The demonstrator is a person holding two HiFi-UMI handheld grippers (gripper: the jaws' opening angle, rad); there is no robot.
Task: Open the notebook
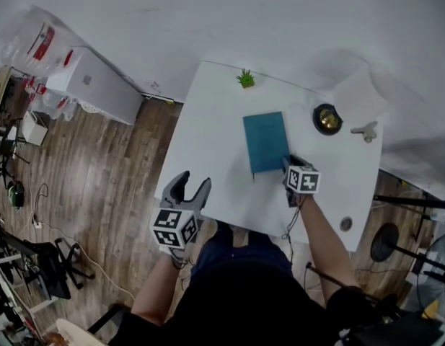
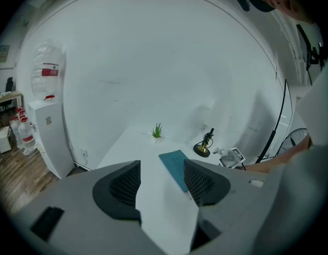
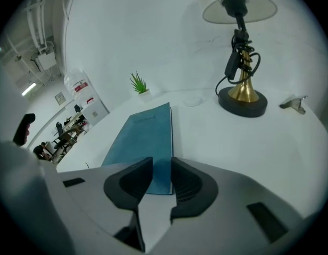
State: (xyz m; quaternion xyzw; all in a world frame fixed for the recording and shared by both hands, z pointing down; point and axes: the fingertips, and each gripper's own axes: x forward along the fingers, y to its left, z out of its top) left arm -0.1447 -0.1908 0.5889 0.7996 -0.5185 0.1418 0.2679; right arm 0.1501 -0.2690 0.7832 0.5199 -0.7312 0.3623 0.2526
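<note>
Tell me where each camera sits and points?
Head view: on the person's head, looking steeply down at the table; shows both arms, left gripper, right gripper.
Left gripper view: rides that gripper, faces across the table; shows its fingers.
Right gripper view: rides that gripper, close above the notebook; shows its fingers.
All share notebook, lamp, plant.
</note>
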